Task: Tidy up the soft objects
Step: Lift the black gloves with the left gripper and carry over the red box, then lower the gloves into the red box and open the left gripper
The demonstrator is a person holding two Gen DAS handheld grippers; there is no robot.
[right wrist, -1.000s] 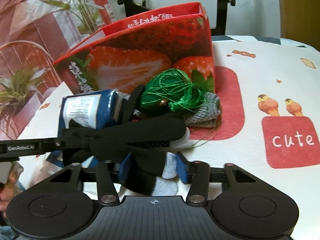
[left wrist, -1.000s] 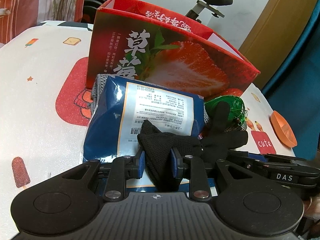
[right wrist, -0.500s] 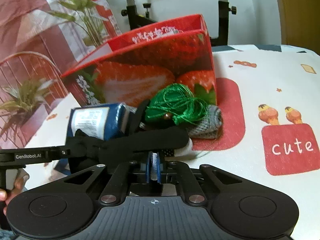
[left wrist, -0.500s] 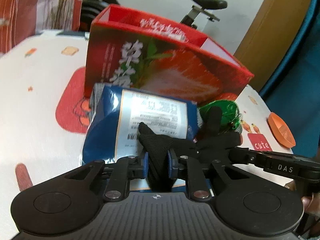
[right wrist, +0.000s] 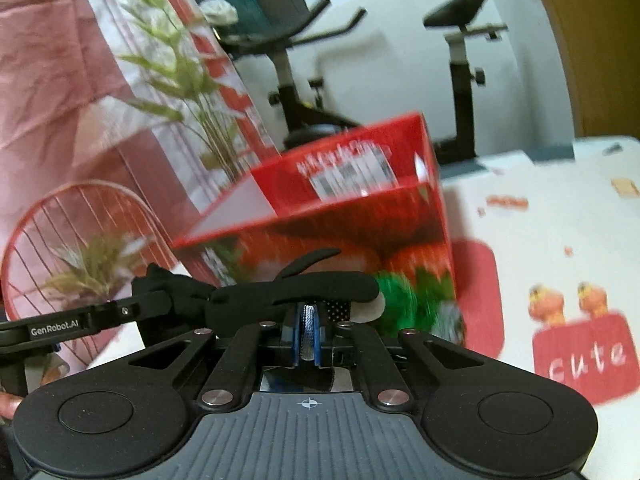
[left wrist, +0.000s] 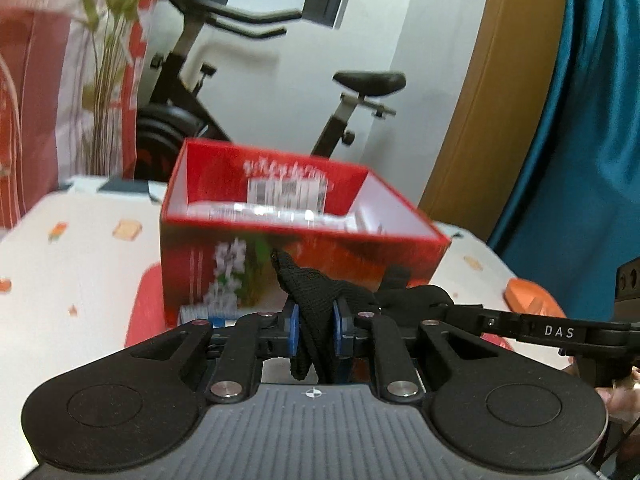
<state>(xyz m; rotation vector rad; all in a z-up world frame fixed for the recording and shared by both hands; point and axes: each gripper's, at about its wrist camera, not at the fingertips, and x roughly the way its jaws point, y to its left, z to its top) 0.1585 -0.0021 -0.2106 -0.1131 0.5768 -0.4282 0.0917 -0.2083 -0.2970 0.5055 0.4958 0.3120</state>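
A black glove (left wrist: 320,300) is stretched between both grippers. My left gripper (left wrist: 315,330) is shut on one end of it. My right gripper (right wrist: 307,334) is shut on the other end (right wrist: 296,288), which has a white patch. Both hold it in the air in front of the red strawberry box (left wrist: 304,216), whose open top shows in both views (right wrist: 328,208). A green thread ball (right wrist: 404,300) and a grey cloth (right wrist: 450,320) lie at the box's foot. The blue packet (left wrist: 216,314) is mostly hidden behind my left gripper.
The table (right wrist: 560,240) has a white cloth with red "cute" patches. An orange dish (left wrist: 532,298) sits at the right. An exercise bike (left wrist: 248,80) and a curtain with plants stand behind the table.
Both grippers have risen with the glove, from table level to near the box's rim, so the inside of the box now shows. The right gripper closed on the glove one second ago.
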